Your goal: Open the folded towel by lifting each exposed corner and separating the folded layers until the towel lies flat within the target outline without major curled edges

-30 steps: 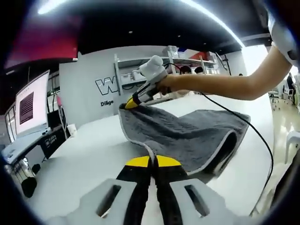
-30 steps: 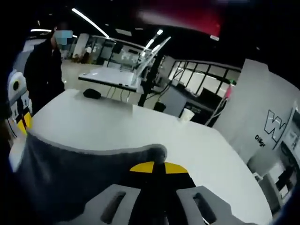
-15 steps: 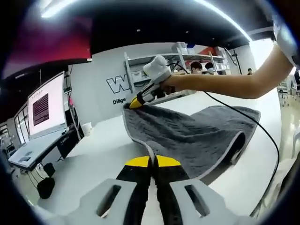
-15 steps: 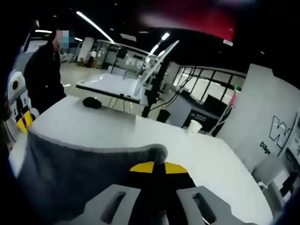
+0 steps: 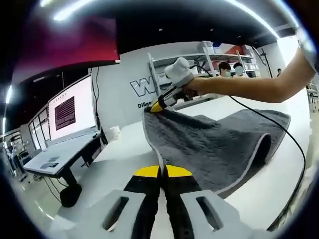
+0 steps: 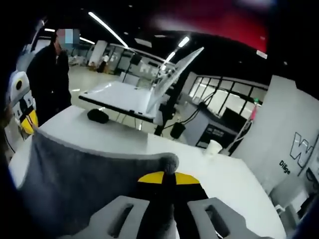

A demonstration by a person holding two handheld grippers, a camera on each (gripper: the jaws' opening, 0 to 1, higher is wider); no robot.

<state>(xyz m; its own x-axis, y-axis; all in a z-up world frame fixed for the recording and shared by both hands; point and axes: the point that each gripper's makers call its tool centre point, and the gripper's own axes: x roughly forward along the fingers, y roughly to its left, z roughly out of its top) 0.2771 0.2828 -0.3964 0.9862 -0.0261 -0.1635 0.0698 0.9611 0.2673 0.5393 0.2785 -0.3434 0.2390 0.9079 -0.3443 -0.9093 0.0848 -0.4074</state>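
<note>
white tabletop (image 5: 119,154) carries the work, with a grey wall bearing large white lettering (image 5: 142,88) behind it in the left gripper view, a lit monitor (image 5: 70,109) on a side desk and a paper cup (image 5: 114,133) near the table's far edge. grey towel (image 5: 209,147) with a pale border is lifted off the table along one edge and drapes down, its far part folded over in a loop resting on the surface. left gripper (image 5: 160,172) has its yellow-tipped jaws pressed together on the near corner of the towel. right gripper (image 5: 158,105), held by a bare arm, is clamped on the far raised corner; a black cable trails from it. right gripper view confirms its jaws clenched on the towel edge (image 6: 169,162), cloth hanging to the left, with a person in dark clothing (image 6: 47,74) standing beyond the table.
</note>
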